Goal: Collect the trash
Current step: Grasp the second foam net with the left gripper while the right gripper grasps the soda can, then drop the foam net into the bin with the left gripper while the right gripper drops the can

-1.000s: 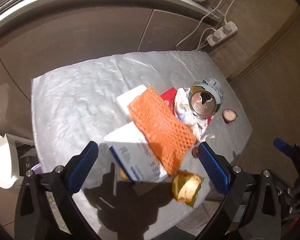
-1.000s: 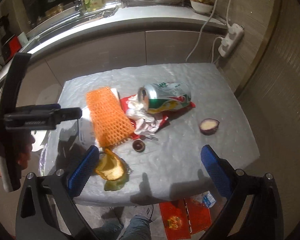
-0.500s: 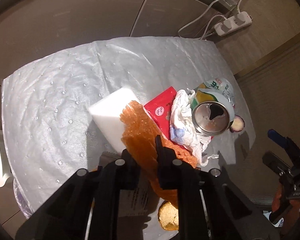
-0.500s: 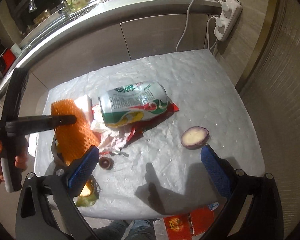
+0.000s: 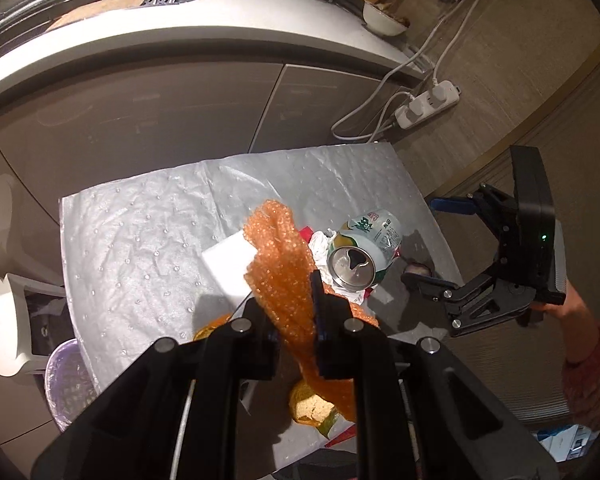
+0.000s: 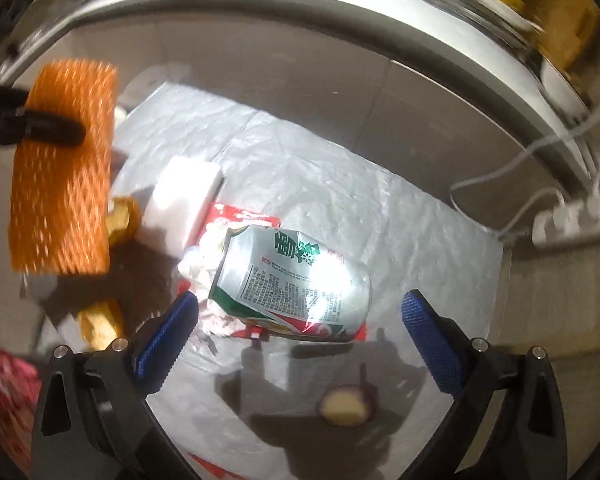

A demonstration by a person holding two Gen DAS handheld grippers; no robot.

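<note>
The left tool [image 5: 296,312] is clamped on the orange foam net [image 5: 284,264], held above the tabletop [image 5: 140,240]. The right tool [image 6: 300,344] gapes wide, holding nothing, just above the tabletop with the drink can [image 6: 296,276] lying at its 12 o'clock. A white block [image 6: 184,200] sits at the can's 10 o'clock.

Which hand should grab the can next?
The right gripper: its jaws are open and empty, with the can lying just ahead. The left gripper is shut on the orange foam net.
</note>
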